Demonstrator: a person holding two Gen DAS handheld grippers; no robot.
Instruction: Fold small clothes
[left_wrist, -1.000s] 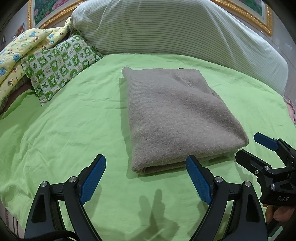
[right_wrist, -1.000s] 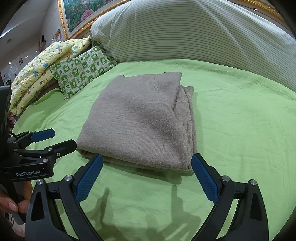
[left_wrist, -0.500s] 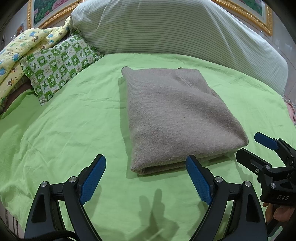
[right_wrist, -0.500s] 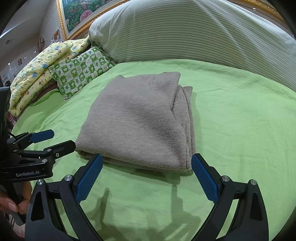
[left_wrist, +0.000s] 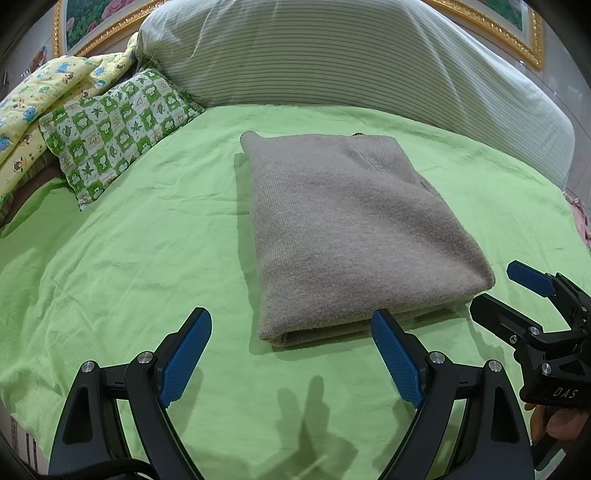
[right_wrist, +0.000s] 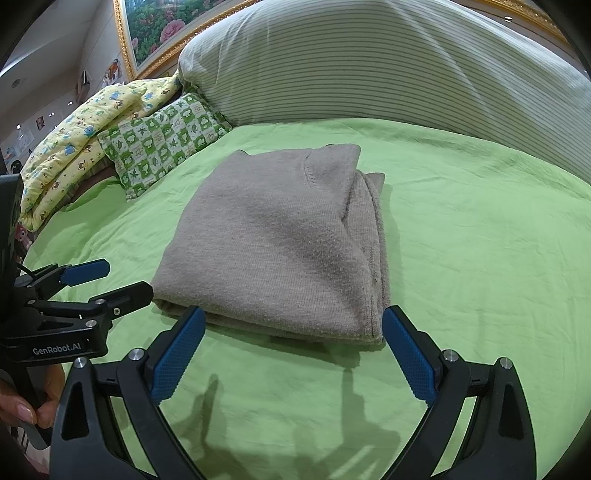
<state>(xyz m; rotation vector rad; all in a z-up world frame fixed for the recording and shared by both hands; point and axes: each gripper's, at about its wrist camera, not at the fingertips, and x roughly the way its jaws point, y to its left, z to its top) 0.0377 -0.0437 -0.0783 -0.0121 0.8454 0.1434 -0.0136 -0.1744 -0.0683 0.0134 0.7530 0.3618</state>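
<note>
Item: grey knit sweater (left_wrist: 354, 236), folded into a thick rectangle, lying mid green bedsheet (left_wrist: 129, 258); left gripper (left_wrist: 291, 354) and right gripper (right_wrist: 291, 350) both released, empty, just short of its near edge. Risk: 1 careless pinch drags the top layer, undoing the loose right-side folds

open green sheet (left_wrist: 122, 258) surrounds the folded sweater (left_wrist: 354, 229).

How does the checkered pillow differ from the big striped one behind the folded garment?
The checkered pillow is small, with green and white squares bearing leaf and cartoon prints; the striped pillow is much larger, pale with thin dark lines. The checkered one lies off to the left of the folded grey garment, against a yellow printed quilt; the striped one spans the bed's head behind it. Both rest on the green sheet, clear of the garment.
</note>
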